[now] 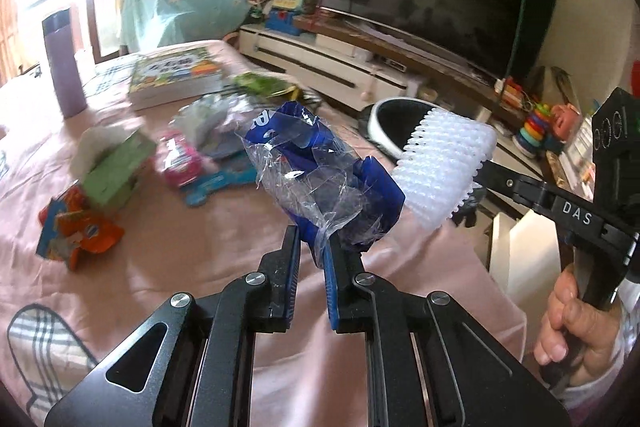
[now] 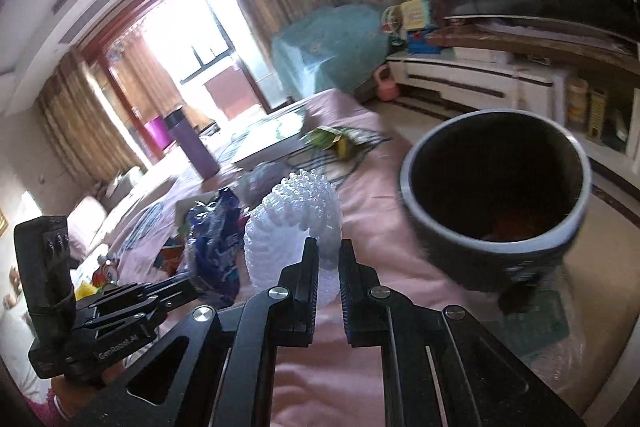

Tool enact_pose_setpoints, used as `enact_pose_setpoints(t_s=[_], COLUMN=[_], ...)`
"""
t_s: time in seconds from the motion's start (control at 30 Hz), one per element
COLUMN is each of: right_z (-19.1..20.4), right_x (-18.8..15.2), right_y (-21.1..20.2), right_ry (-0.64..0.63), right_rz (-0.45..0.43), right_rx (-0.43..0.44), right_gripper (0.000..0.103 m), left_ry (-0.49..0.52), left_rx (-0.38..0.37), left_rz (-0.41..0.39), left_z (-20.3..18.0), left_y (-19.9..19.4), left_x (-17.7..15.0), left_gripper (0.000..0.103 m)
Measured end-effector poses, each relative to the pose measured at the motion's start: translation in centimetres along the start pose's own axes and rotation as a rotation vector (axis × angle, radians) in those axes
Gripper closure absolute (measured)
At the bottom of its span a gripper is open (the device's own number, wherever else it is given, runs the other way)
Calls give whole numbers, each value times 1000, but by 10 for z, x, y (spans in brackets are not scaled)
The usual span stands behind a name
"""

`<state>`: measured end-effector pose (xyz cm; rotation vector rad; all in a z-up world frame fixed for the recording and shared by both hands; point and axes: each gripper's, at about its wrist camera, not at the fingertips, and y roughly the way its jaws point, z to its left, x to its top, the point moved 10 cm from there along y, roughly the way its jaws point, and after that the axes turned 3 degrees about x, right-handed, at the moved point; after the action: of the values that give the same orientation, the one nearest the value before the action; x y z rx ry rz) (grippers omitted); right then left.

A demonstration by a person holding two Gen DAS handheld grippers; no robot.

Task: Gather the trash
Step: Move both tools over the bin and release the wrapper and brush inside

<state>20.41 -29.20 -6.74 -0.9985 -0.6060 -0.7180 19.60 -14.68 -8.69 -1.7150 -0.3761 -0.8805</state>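
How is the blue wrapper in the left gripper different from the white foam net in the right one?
The blue wrapper is crinkled clear-and-blue film; the white foam net is an opaque, ribbed mesh sleeve. The wrapper is crushed and shapeless, while the foam net keeps a curved, tube-like form. Shared: each is pinched by a shut gripper, wrapper in the left gripper, net in the right gripper, above the pink cloth.

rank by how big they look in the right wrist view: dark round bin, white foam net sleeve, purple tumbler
1. dark round bin, largest
2. white foam net sleeve, though it is nearest the camera, which inflates it
3. purple tumbler, smallest, but farthest away
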Motion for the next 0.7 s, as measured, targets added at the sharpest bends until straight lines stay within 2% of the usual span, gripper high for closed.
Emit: enact_pose_setpoints(t_s=[0.3, 0.7], right_z=[-45, -96], right_x=[15, 40], right_y=[-25, -39], right_ry=[48, 77], right_rz=[-55, -97], right_rx=[-72, -173], right_gripper=[93, 93], left_ry=[90, 155], left_rx=[-51, -91], left_rz=[-2, 14], left_z=[-50, -99], left_y=[13, 41], left_x=[20, 46], left_gripper=[92, 92])
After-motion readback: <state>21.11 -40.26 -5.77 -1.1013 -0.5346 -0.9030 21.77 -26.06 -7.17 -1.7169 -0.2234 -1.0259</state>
